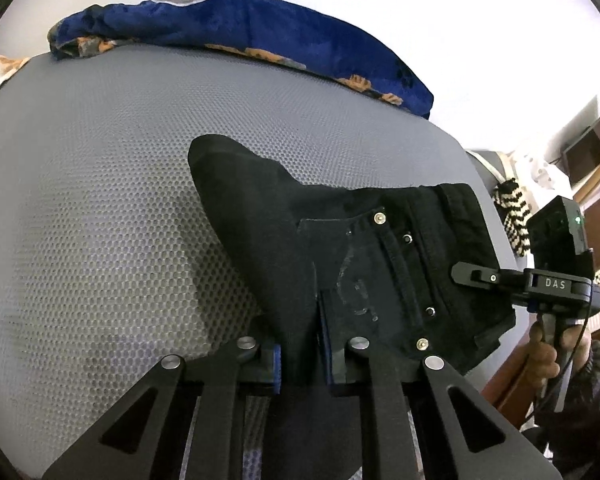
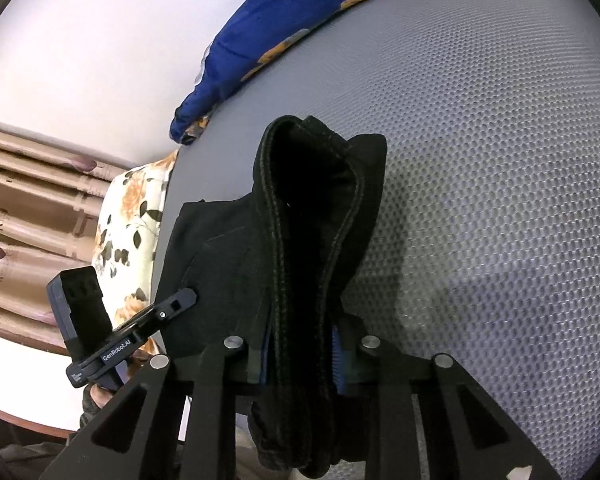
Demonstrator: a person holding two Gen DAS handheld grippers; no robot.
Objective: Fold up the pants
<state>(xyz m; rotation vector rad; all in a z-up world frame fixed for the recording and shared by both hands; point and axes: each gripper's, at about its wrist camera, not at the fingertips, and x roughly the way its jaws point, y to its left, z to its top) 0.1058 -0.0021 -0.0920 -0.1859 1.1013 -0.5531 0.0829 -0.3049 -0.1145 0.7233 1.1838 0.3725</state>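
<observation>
Pants (image 1: 340, 248), black denim, are pinched in both tongs: left tongs (image 1: 300, 356) pressed on fabric beside the riveted pocket; right tongs (image 2: 300, 360) pressed on a thick bundle of stacked layers; both grips sit at the garment's near edge; beyond the tongs the folded bulk rests on the grey mesh bed (image 1: 100, 200); judged largely folded, with final lay-down and smoothing remaining; farthest, a blue blanket (image 1: 260, 24).

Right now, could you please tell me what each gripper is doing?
Left gripper: shut on the pants.
Right gripper: shut on the pants.
</observation>
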